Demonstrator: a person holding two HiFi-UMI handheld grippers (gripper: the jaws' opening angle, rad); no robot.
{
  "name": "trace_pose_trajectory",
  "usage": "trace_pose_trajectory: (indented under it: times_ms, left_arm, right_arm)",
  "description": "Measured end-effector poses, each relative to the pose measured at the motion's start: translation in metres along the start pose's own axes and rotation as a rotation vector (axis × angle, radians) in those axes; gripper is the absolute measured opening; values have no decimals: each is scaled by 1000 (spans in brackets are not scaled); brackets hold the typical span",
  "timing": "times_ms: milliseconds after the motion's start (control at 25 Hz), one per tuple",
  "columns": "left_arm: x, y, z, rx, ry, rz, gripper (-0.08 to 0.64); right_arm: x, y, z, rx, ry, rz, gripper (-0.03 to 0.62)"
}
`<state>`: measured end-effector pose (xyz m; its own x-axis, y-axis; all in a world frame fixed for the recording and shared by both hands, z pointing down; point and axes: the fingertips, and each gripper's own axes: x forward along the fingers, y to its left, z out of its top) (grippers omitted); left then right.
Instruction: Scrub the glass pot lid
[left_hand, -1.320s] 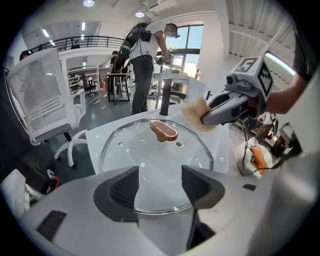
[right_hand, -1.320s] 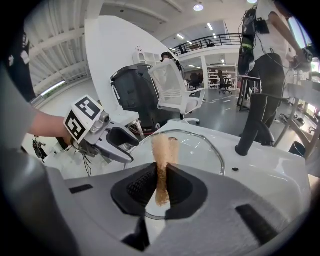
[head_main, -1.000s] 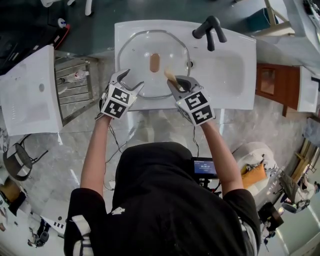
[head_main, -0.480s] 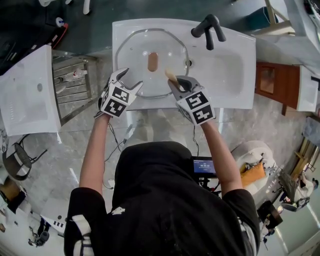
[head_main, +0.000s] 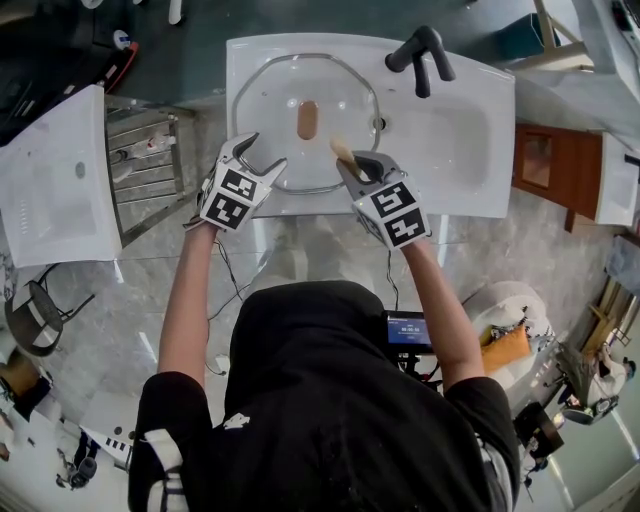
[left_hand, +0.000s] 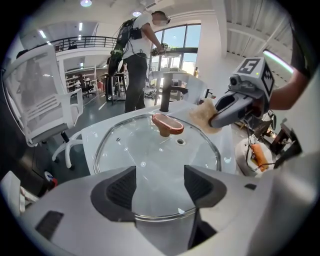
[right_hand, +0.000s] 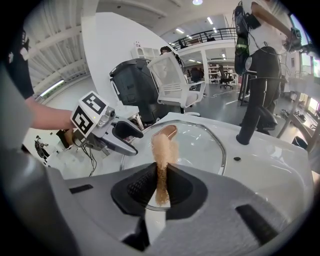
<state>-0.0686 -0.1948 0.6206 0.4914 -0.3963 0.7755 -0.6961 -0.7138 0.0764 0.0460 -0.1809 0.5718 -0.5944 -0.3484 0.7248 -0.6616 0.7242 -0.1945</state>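
The round clear glass pot lid (head_main: 268, 105) with a brown knob lies flat in the white ceramic sink (head_main: 470, 195), and the left gripper (left_hand: 160, 187) has its jaws wide apart at the near rim of the lid, closed on nothing. The right gripper (right_hand: 161, 187) is closed tightly on the lower end of a thin tan scrubbing sponge (right_hand: 162, 150), which stands up above the near right edge of the lid. As I judge it, because nothing clamps the lid, a hard stroke may push it sliding over the smooth basin toward the black faucet (head_main: 420, 55), and the sponge, pinched only at its end, may bend over or slip out.
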Motion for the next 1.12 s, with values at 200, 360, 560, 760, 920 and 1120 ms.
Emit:
trace_pose_trajectory:
  times_ms: [200, 360, 560, 760, 920, 1120]
  left_arm:
    - [1, 1, -2, -10, 0, -3, 275]
    - [1, 1, -2, -19, 24, -13, 275]
    - [0, 1, 1, -13, 29, -19, 275]
    - [2, 0, 1, -18, 36, -15, 275]
    - [1, -1, 0, -22, 39, -18, 275]
    - [1, 0, 0, -20, 43, -12, 275]
  right_arm:
    - [2, -2, -2, 13, 3, -3, 23]
    - [4, -8, -5, -17, 13, -18, 23]
    - [3, -15, 3, -60, 29, -41, 23]
    - [7, -32, 8, -105, 60, -71, 23]
    - [11, -44, 9, -175, 105, -85, 23]
    - [15, -56, 10, -253, 169, -80, 23]
